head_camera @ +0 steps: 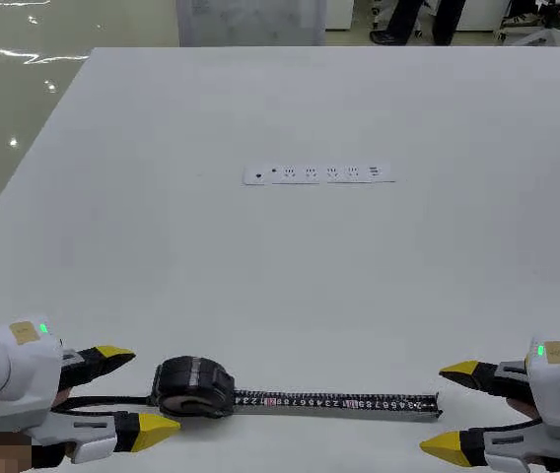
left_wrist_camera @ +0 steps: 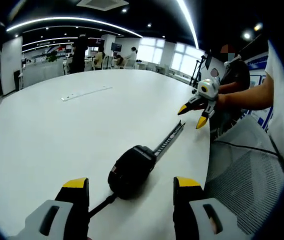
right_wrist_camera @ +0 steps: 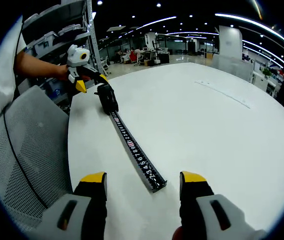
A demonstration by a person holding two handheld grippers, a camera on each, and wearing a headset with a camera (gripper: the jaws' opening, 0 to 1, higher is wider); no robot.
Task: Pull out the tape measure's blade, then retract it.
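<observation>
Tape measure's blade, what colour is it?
The blade is black with white numbers and a few red ones, clearest in the right gripper view.

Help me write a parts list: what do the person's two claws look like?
The left claw and right claw match: rounded white-grey bodies, black jaws ending in pointed yellow tips, a green light and a tan sticker on top. The person wears a white short sleeve.

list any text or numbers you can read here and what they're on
Blade: scale digits, roughly "3 4 5 6 7" near its tip; rest blurred.
Case: nothing legible.
Power strip: marks too small.
Tan stickers: too small.
</observation>
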